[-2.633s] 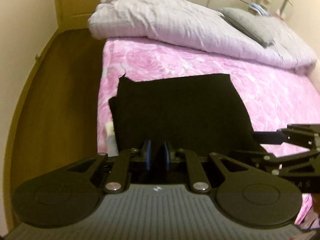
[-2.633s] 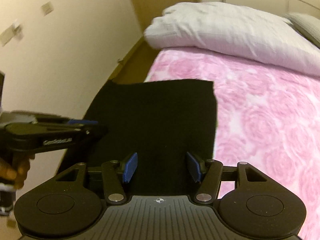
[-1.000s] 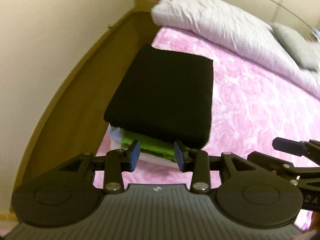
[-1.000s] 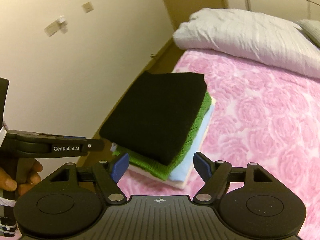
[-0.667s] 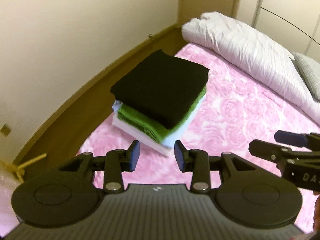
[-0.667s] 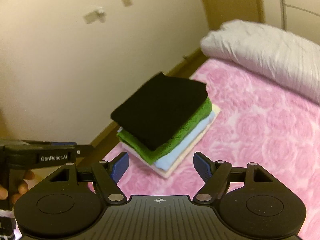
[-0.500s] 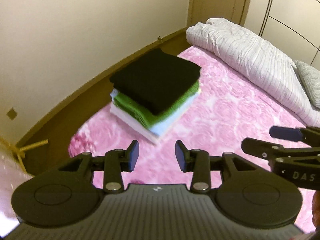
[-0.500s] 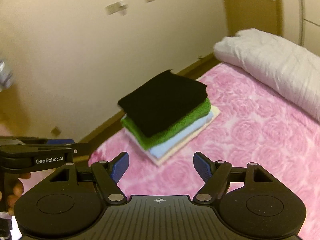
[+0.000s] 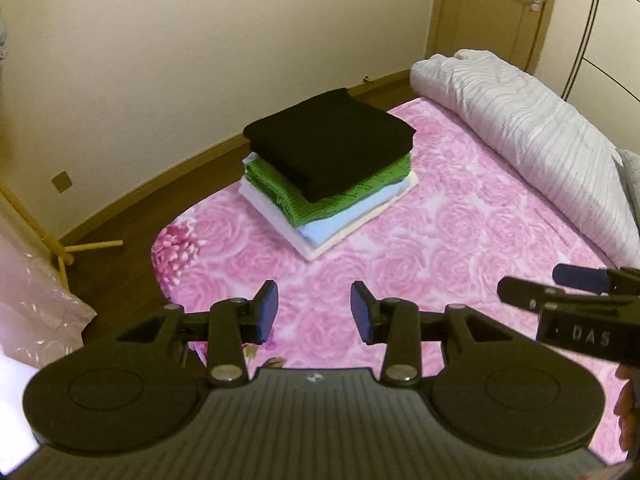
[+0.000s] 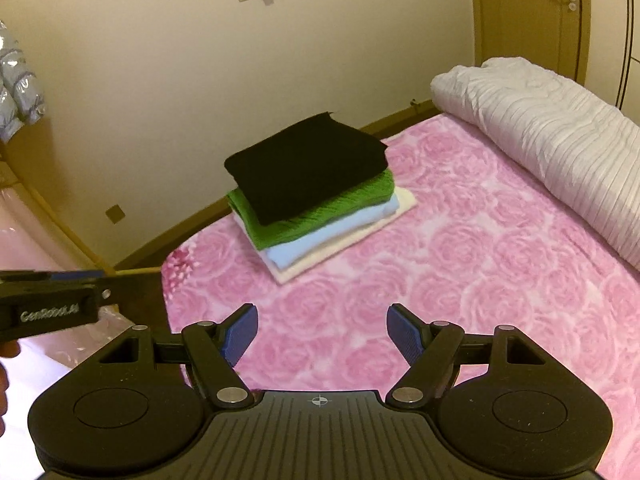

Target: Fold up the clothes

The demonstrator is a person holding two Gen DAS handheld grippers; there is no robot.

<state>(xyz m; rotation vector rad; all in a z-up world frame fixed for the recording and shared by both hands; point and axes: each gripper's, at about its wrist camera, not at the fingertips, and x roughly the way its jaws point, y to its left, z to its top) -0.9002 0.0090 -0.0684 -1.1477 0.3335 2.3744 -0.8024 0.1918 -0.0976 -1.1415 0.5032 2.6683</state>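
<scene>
A folded black garment (image 9: 332,144) (image 10: 306,164) tops a neat stack on the pink rose-patterned bed (image 9: 460,240) (image 10: 480,248). Under it lie a green knit (image 9: 316,204) (image 10: 320,216), a light blue piece (image 10: 332,240) and a cream one (image 9: 360,224). My left gripper (image 9: 314,312) hovers open over the sheet, well short of the stack, with nothing between its blue pads. My right gripper (image 10: 322,330) is open wider, also empty and clear of the stack. Each gripper shows at the edge of the other's view.
A rolled white striped duvet (image 9: 532,136) (image 10: 560,144) lies along the far right of the bed. Brown floor (image 9: 120,216) and a cream wall run left of the bed. A wooden stand (image 9: 60,248) and pink plastic (image 9: 32,312) sit at lower left. A door (image 10: 560,12) is at the back.
Both grippers pulled back from the stack and rolled, so the stack now looks smaller and farther off. The black garment was let go and lies on top of the pile.
</scene>
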